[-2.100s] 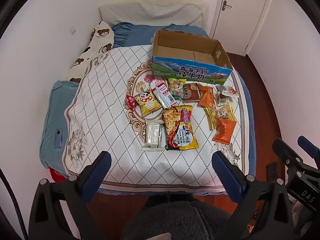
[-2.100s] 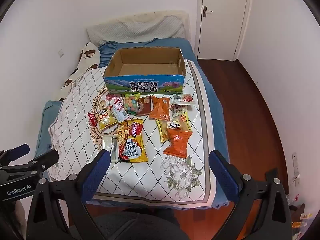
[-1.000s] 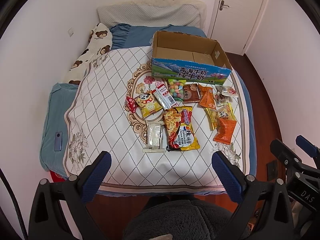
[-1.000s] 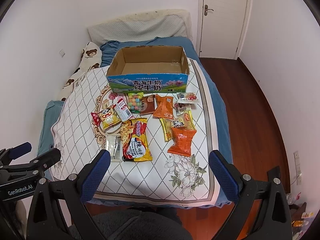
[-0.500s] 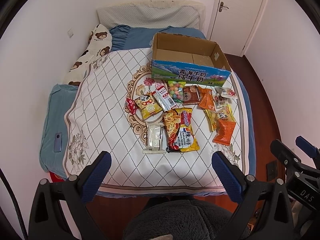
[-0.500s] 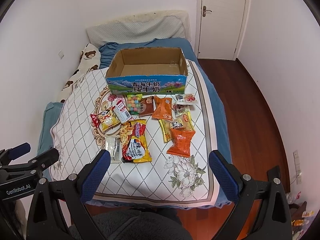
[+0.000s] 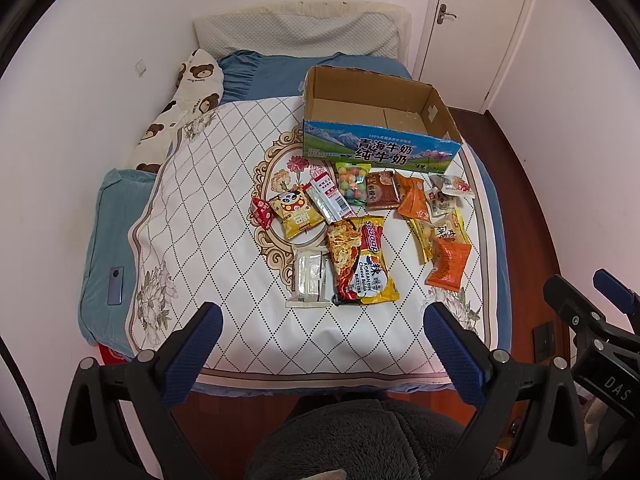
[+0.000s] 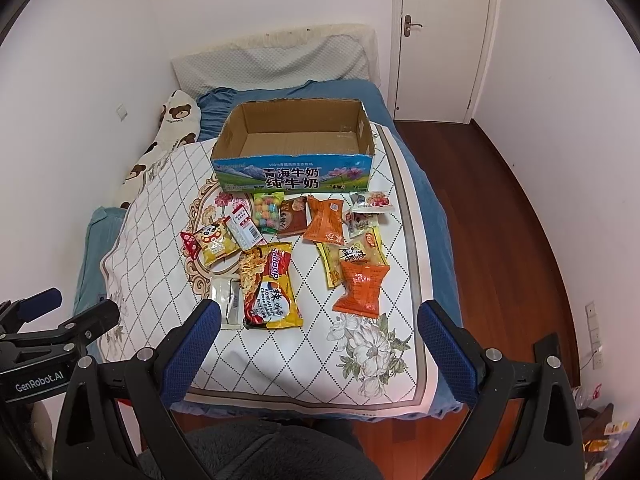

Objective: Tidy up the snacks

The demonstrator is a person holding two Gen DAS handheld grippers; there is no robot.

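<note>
Both the left gripper (image 7: 320, 322) and right gripper (image 8: 318, 320) hang spread apart, holding nothing, above the bed's foot. Snack packets (image 8: 270, 284) lie overlapped before the empty milk carton (image 8: 294, 144). Risk: a pinch may drag a neighbouring packet, or slip on glossy film.

Snack packets (image 7: 362, 236) on the bed (image 7: 224, 200) – just before, perhaps touching, the box (image 7: 380, 120).

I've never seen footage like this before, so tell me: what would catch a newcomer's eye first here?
Most likely the bright litter of snack packets spread over the quilted bed cover, led by the big red-and-yellow noodle packet near the foot of the bed. Just behind them stands an open cardboard milk box, empty inside. Low in each view, wide-open blue-padded fingers frame the scene: the left gripper and right gripper, both holding nothing.
</note>
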